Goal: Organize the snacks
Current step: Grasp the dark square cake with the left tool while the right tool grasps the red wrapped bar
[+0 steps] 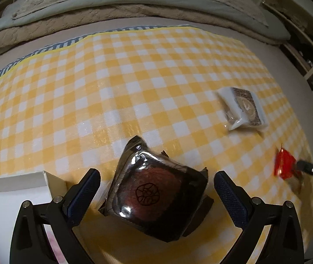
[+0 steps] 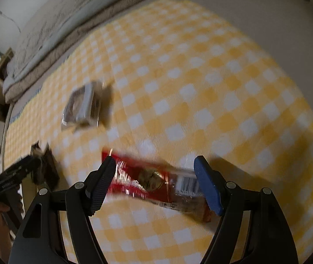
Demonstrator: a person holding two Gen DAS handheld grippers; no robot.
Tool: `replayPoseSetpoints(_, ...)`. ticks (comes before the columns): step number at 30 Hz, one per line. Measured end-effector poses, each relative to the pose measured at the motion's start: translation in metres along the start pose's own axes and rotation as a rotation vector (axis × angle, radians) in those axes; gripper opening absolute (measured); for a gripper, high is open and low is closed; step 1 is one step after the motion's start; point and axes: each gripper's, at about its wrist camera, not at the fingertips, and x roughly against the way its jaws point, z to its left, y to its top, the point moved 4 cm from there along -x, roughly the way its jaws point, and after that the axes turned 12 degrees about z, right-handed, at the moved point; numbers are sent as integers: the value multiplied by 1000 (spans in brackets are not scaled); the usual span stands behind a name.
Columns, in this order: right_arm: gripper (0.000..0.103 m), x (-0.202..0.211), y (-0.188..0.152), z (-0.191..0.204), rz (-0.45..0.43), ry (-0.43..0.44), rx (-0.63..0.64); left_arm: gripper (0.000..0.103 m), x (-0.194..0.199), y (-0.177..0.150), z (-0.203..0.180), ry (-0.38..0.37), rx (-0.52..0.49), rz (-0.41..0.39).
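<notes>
The left tool [image 1: 156, 194] has its jaws spread wide on either side of a dark wrapped snack [image 1: 156, 195], neither blue pad clearly touching it, on the yellow checked cloth [image 1: 116, 83]. To the right lies a white-edged brown packet [image 1: 243, 109], well apart, and at the far right edge a red wrapper [image 1: 285, 165] sits blurred at the tip of the right tool [image 1: 310, 169]. A white box [image 1: 13, 189] corner shows at lower left, folded blankets [image 1: 112, 6] beyond the cloth.

The right wrist view is motion-blurred: the red packet [image 2: 156, 180] print is unreadable. At nine o'clock in the left view, the white box [image 1: 13, 189] is cut by the edge.
</notes>
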Motion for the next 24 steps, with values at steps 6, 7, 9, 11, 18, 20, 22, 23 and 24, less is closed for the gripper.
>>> replayPoseSetpoints(6,76,-3,-17,4,94,51,47,103,10,-14,2,-46,-15,36)
replayPoseSetpoints(7,76,-2,-19,5,101,57,54,103,10,-15,1,-49,-21,45)
replayPoseSetpoints(9,76,6,-19,6,80,54,70,103,13,-18,-1,-74,-32,57)
replayPoseSetpoints(11,76,14,-16,7,29,36,87,103,15,-18,-5,-91,-38,69)
replayPoseSetpoints(18,76,-4,-14,15,53,-94,140,74,18,-24,-6,3,-46,90)
replayPoseSetpoints(20,75,-10,-13,17,55,-147,149,73,17,-25,-9,9,-51,94)
replayPoseSetpoints(22,63,-14,-14,19,66,-149,154,68,16,-26,-12,33,-62,103)
replayPoseSetpoints(23,54,-17,-13,20,74,-157,151,67,17,-26,-13,39,-64,104)
replayPoseSetpoints(24,50,-17,-13,20,76,-172,148,65,17,-26,-13,43,-60,105)
